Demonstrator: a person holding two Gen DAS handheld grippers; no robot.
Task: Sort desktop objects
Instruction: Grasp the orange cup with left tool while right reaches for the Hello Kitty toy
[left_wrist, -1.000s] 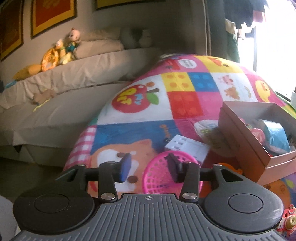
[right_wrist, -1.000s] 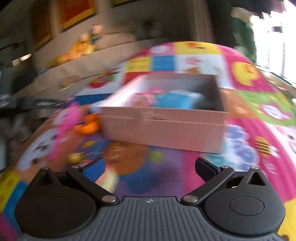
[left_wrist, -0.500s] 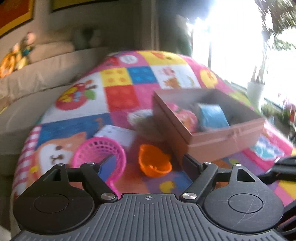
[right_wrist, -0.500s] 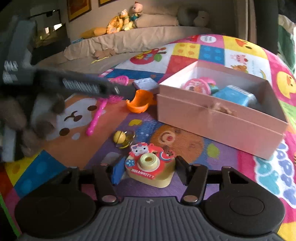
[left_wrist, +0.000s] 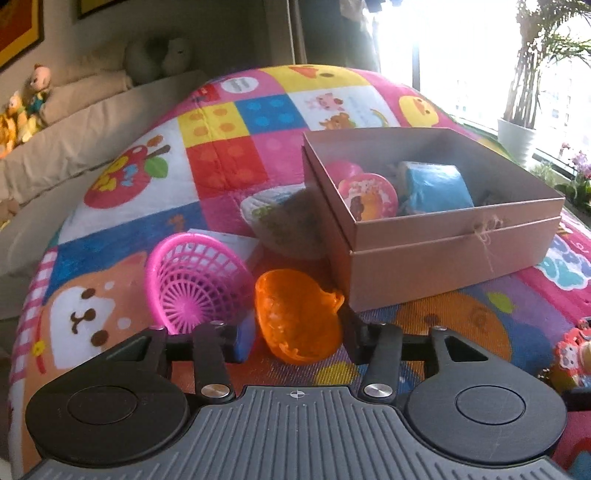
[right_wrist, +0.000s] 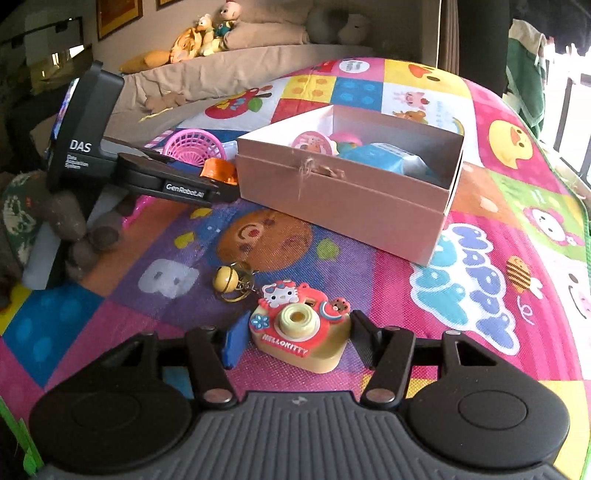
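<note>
On the play mat (right_wrist: 480, 122), each hand-held gripper brackets a toy, jaws spread: left (left_wrist: 297, 338) around the orange cup (left_wrist: 297, 315), right (right_wrist: 293, 341) around the toy camera (right_wrist: 301, 334). Next step, likely: clench, lift, transfer to the box (right_wrist: 343, 199).

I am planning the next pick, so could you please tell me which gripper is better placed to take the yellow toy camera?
Right. The right gripper is open with the yellow Hello Kitty toy camera between its fingers. The left gripper brackets the orange plastic cup instead.
</note>
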